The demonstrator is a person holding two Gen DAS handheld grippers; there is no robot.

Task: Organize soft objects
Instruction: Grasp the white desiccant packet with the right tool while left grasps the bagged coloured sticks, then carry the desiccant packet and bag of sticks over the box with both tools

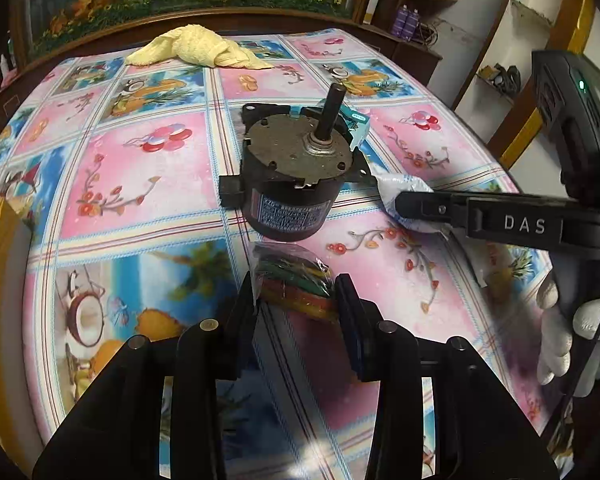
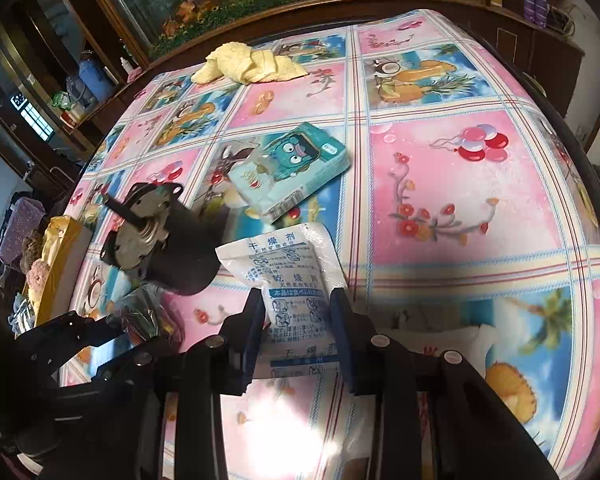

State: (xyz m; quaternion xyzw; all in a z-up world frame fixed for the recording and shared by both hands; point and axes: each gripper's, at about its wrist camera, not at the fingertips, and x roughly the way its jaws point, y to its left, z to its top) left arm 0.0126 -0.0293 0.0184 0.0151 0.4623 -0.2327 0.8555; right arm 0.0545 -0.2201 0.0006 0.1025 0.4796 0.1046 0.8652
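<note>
My left gripper [image 1: 296,292] has its jaws closed around a clear packet of coloured bands [image 1: 294,280], which lies in front of a dark round motor [image 1: 296,172]. My right gripper [image 2: 298,312] has its jaws closed around a white desiccant packet [image 2: 284,276]; that packet also shows in the left wrist view [image 1: 400,188]. A teal tissue pack [image 2: 288,168] lies beyond it. A yellow towel [image 1: 204,50] lies crumpled at the table's far edge, also in the right wrist view [image 2: 248,62].
The motor [image 2: 156,232] stands left of the desiccant packet. A yellow box [image 2: 56,264] with soft items sits at the table's left edge. The table carries a pink and blue patterned cloth [image 2: 460,200]. A dark wooden cabinet runs behind the table.
</note>
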